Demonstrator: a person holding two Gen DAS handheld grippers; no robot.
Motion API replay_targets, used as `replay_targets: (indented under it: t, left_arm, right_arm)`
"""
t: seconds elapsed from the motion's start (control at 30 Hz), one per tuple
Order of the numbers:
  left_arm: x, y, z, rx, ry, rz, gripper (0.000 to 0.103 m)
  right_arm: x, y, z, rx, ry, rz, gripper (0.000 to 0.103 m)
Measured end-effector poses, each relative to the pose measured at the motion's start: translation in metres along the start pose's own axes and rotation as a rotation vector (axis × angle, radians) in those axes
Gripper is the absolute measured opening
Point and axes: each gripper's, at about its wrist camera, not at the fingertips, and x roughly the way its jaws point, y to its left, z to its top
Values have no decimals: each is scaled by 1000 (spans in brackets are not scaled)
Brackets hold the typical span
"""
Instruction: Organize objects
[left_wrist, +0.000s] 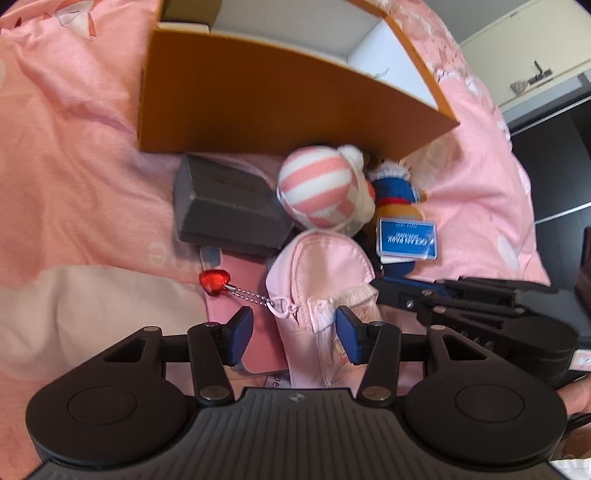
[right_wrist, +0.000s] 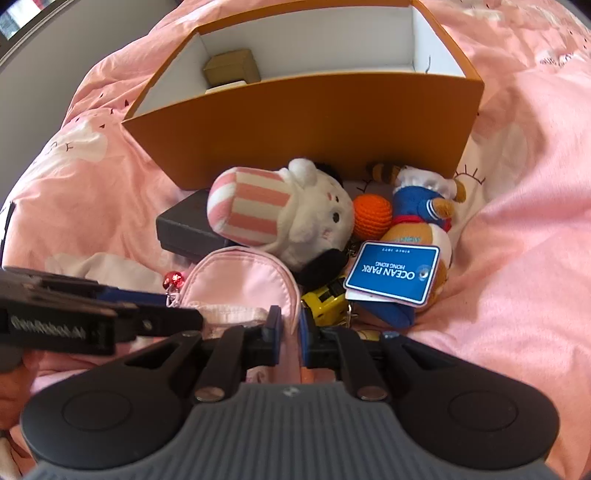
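Note:
A small pink pouch (left_wrist: 317, 273) with a red heart charm (left_wrist: 214, 281) on a bead chain lies on the pink bedding in front of an open orange box (left_wrist: 280, 107). My left gripper (left_wrist: 293, 330) is open, its blue pads either side of the pouch's near end. My right gripper (right_wrist: 290, 330) is shut on the right edge of the pink pouch (right_wrist: 240, 284). Behind the pouch lie a pink-striped white plush (right_wrist: 280, 218), a dark grey box (left_wrist: 229, 206), an orange knitted ball (right_wrist: 372, 216) and a blue-clad plush (right_wrist: 417, 214) with a blue Ocean Park tag (right_wrist: 391, 273).
The orange box (right_wrist: 317, 122) has white inner walls and holds a small brown box (right_wrist: 232, 68). A yellow item (right_wrist: 325, 301) sits partly hidden under the tag. A pink flat item (left_wrist: 255, 332) lies under the pouch. Pink bedding (right_wrist: 517, 221) surrounds everything.

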Motion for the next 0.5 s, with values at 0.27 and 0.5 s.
replay_targets:
  t: [0.27, 0.5]
  left_arm:
    - [10, -7, -1, 35, 15, -7, 39]
    - [-18, -3, -2, 34, -50, 5, 25]
  right_arm:
    - [0, -7, 0, 37, 1, 19, 12]
    - [-10, -12, 2, 58, -40, 23, 15]
